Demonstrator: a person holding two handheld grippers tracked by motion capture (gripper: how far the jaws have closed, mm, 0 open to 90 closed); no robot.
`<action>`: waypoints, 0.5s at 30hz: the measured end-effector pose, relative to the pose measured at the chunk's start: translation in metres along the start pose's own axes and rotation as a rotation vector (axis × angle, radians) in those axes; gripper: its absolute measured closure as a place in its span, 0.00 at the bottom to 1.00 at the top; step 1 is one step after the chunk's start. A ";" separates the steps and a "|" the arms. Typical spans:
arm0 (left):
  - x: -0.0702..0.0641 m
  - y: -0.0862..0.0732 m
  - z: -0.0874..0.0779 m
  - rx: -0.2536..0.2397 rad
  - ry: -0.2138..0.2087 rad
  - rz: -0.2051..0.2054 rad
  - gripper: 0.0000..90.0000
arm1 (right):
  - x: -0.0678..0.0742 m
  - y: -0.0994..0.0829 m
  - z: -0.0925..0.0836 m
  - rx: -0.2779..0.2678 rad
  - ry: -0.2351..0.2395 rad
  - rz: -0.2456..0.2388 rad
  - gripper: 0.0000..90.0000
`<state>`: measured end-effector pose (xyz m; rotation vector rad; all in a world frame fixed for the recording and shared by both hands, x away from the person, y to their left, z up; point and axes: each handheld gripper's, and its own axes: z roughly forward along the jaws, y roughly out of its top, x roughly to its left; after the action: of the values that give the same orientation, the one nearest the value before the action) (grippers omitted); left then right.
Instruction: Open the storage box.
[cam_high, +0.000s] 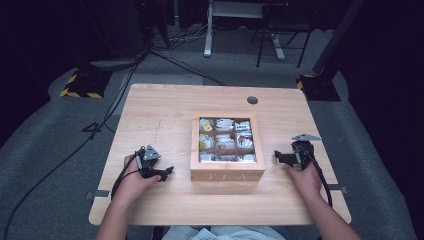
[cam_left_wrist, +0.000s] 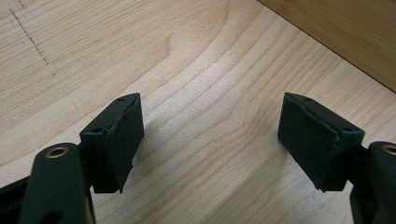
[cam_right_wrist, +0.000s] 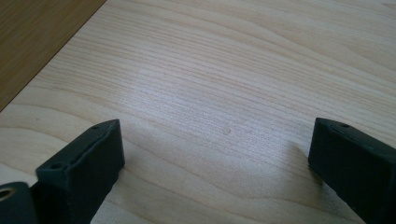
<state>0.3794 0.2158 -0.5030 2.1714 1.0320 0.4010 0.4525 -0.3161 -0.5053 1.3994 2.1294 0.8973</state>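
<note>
One tea box (cam_high: 227, 171) with nine compartments, two tools, left tool (cam_high: 167, 173) and right tool (cam_high: 278, 156), both wide, holding nothing

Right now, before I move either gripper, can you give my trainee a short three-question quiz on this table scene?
1. True or false: the lid of the wooden tea box is shut.
2. How many compartments does the tea box show? A) four B) six C) nine
3. What lies between the jaws of the left gripper and of the right gripper?

Key
1. True: the glass lid is down, and the tea bags show through it.
2. C, a three by three grid.
3. Nothing but bare table; both grippers are open, one on each side of the box.
</note>
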 end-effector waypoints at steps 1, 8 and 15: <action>0.000 0.000 0.000 -0.001 -0.004 -0.005 0.26 | 0.000 0.000 0.000 -0.001 0.001 -0.001 0.05; 0.001 0.001 0.001 -0.005 0.006 -0.007 0.26 | 0.001 -0.001 -0.001 -0.010 0.009 -0.006 0.09; 0.002 0.001 0.001 -0.006 0.003 -0.008 0.26 | 0.001 -0.002 -0.005 -0.034 0.008 -0.004 0.25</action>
<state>0.3816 0.2161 -0.5035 2.1607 1.0397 0.4033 0.4476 -0.3172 -0.5036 1.3773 2.1116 0.9344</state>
